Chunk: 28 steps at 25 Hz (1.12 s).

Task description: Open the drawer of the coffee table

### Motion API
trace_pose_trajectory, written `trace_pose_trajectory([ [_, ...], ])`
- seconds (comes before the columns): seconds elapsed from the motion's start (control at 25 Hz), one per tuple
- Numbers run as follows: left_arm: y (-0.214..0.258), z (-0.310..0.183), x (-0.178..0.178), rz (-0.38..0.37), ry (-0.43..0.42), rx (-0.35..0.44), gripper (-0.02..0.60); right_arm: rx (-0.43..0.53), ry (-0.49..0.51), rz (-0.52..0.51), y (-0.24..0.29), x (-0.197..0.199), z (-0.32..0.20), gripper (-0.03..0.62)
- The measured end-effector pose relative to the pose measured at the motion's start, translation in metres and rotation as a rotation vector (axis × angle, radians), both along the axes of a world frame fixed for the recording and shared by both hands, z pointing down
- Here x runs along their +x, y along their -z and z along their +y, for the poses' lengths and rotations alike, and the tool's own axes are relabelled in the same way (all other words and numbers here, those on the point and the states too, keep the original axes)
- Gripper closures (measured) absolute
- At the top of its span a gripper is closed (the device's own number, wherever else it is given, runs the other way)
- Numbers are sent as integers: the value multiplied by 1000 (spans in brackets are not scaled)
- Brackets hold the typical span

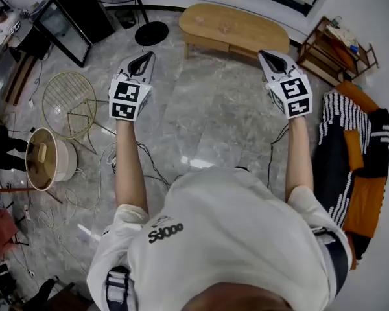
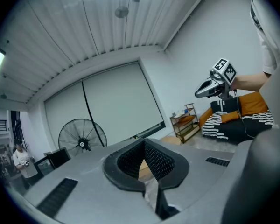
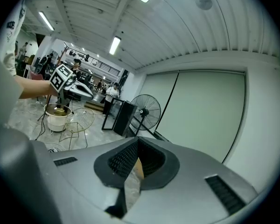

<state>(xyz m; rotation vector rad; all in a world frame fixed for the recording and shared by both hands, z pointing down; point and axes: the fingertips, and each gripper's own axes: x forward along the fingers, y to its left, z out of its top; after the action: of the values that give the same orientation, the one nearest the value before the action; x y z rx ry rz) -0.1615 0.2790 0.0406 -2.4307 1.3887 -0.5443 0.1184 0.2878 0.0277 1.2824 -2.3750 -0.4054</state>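
A: Where does the coffee table (image 1: pixel 233 26) stand?
B: At the far edge of the floor (image 1: pixel 201 115), by the wall, well apart from both tools. Its drawer (image 1: pixel 245 46) looks shut.
A: Tools?
B: Left tool (image 1: pixel 145 57) and right tool (image 1: pixel 266 55) are both pinched closed, nothing between the jaws.
A: Risks?
B: Closed jaws would likely glance off the drawer front. A hard pull may slide the table on the glossy floor. The cables (image 1: pixel 150 164) could snag a step.

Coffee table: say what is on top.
The coffee table looks nearly bare on top: two small pale marks, too small to name. The right tool covers part of its front edge.
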Motion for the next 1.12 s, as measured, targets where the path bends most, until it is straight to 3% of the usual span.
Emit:
trace_pose_trajectory([
  [0.28, -8, -8, -33, 12, 1, -1, 563, 6, -28, -23, -1, -21, 3, 588],
  [0.64, -14, -35, -32, 28, -21, -14, 563, 0, -45, 2, -7, -18, -25, 588],
  [0.84, -24, -73, -28, 19, -11, -36, 563, -13, -37, -16, -16, -10, -72, 588],
  [1.12, -10, -163, -25, 41, 33, -35, 565, -26, -20, -62, -14, 0, -176, 588],
])
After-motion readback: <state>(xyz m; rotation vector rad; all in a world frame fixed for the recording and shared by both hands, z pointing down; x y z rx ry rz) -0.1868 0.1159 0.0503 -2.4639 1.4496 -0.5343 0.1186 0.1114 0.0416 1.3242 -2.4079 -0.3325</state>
